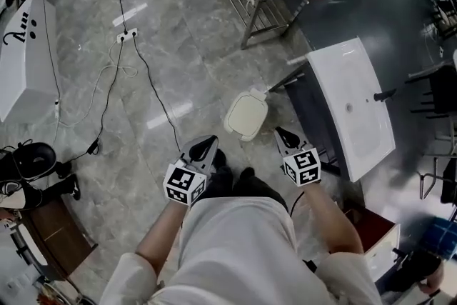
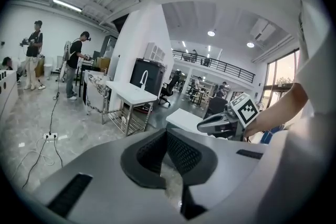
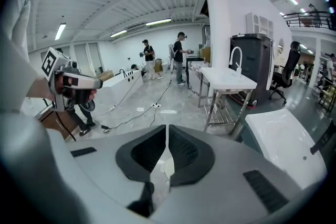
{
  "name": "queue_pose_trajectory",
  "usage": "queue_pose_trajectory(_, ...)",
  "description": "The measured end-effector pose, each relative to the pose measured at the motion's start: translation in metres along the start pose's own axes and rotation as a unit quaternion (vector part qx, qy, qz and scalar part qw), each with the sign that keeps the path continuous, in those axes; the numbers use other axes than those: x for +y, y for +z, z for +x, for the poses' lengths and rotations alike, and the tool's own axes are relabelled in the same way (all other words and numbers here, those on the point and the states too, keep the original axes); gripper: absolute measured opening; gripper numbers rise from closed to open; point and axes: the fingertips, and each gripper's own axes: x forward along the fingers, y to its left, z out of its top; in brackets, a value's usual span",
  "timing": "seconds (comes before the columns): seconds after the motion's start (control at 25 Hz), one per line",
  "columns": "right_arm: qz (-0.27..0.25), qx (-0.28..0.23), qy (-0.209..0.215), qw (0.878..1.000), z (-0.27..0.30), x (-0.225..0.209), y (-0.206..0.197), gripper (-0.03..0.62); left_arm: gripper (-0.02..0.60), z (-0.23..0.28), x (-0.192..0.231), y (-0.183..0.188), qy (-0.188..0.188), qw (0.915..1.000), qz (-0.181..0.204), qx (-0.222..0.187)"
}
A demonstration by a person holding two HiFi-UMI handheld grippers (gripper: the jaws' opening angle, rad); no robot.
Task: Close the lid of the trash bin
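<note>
Both tongs are pressed together, pinching nothing; the left gripper (image 1: 203, 148) and right gripper (image 1: 285, 136) hang over the person's legs, tips forward; just ahead, between those tips, a cream rounded-square plastic trash bin (image 1: 247, 116) stands on the glossy grey marble-tile floor (image 1: 178, 46), near the corner of a white washbasin counter on a dark cabinet (image 1: 353, 107); black cables (image 1: 153, 91) cross the floor; the bin's body is hidden beneath its top; its long axis runs toward a small tab at far right.
</note>
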Motion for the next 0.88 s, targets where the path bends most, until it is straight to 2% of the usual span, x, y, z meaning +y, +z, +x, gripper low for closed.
queue_pose_trajectory(0.28,0.013,-0.066,-0.03,0.997,-0.076,-0.017,0.023,0.04,0.005,-0.016,-0.038,0.021,0.014,0.9991,0.007,-0.039)
queue_pose_trajectory(0.6,-0.003,-0.128,-0.051,0.99,-0.148,-0.015,0.015,0.04,0.005,-0.039,-0.083,0.028,0.04,0.9959,0.03,-0.075)
queue_pose_trajectory(0.88,-0.014,-0.166,-0.056,0.984,-0.194,-0.008,0.004,0.04,0.005,-0.059,-0.119,0.027,0.046,0.9933,0.06,-0.087)
